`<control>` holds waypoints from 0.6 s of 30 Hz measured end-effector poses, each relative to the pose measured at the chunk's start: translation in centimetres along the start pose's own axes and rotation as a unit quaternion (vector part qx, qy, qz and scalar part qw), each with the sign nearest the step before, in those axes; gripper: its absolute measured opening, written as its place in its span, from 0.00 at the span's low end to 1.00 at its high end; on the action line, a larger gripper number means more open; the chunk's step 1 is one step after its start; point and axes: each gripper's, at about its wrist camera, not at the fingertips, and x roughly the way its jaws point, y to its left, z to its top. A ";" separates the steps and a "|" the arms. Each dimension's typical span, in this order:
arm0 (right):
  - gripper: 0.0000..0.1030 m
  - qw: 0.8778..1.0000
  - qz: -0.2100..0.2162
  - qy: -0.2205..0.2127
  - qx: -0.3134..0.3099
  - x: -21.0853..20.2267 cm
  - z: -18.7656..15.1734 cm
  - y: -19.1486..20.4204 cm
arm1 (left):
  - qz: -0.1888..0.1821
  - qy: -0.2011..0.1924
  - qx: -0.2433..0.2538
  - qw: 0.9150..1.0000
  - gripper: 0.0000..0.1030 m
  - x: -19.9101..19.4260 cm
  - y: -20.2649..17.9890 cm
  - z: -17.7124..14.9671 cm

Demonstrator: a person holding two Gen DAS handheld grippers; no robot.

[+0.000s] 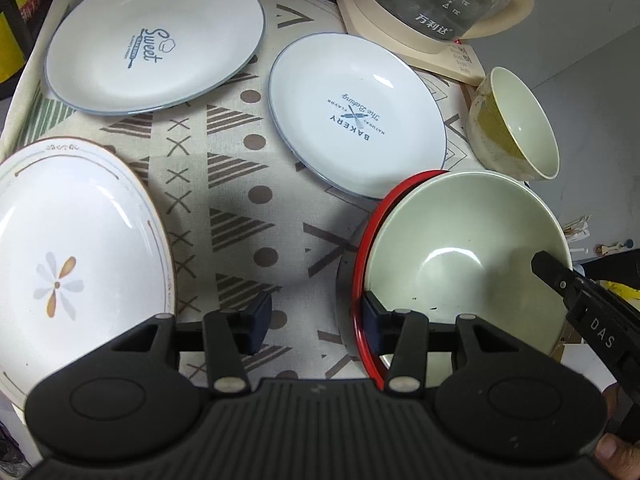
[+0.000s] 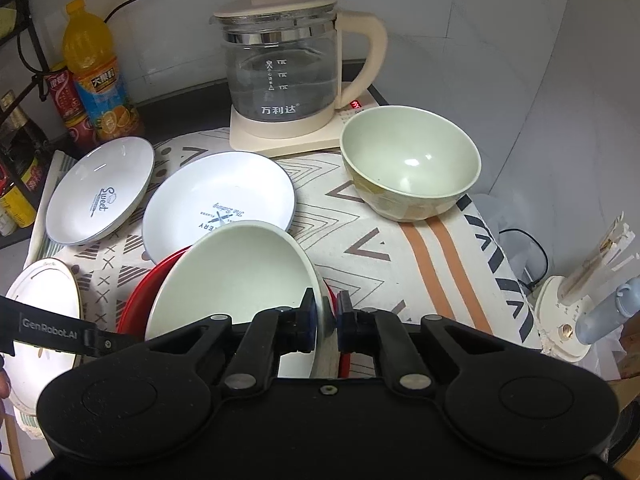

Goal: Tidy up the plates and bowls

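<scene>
Now the right tool [image 2: 329,322] pinches the green bowl's [image 2: 224,280] rim; left tool [image 1: 316,322] spread beside it.

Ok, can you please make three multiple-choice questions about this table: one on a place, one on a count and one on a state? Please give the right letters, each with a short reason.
1. Where does the far pale green bowl stand?
A. beside the kettle base
B. on a flower plate
C. inside a red dish

2. How many white plates carry blue lettering?
A. one
B. two
C. four

3. What is the right claw doing?
A. open above the cloth
B. shut on the rim of the nearer green bowl
C. shut on a bottle

Answers:
1 A: the bowl stands next to the base's corner.
2 B: only the Sweet plate and the Bakery plate have lettering.
3 B: its pads pinch the rim from both sides.
</scene>
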 end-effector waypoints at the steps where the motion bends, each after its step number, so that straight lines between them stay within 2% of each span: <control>1: 0.09 1.000 -0.001 -0.001 0.000 0.0 0.0 0.1 | 0.001 -0.002 0.003 1.000 0.45 0.0 -0.1 0.0; 6: 0.11 1.000 -0.005 0.001 0.003 0.3 0.0 -0.2 | 0.001 -0.003 0.002 1.000 0.45 -0.1 -0.2 0.2; 8: 0.18 1.000 -0.005 0.004 0.011 0.3 0.1 -0.6 | 0.001 -0.003 0.000 1.000 0.45 -0.2 -0.2 0.2; 11: 0.21 1.000 -0.001 0.012 0.025 0.6 0.1 -1.2 | 0.002 -0.008 0.002 1.000 0.45 -0.5 -0.2 0.3; 18: 0.21 0.998 0.023 0.024 0.056 1.4 -0.1 -2.4 | 0.006 -0.012 0.005 1.000 0.46 -0.9 -0.4 0.4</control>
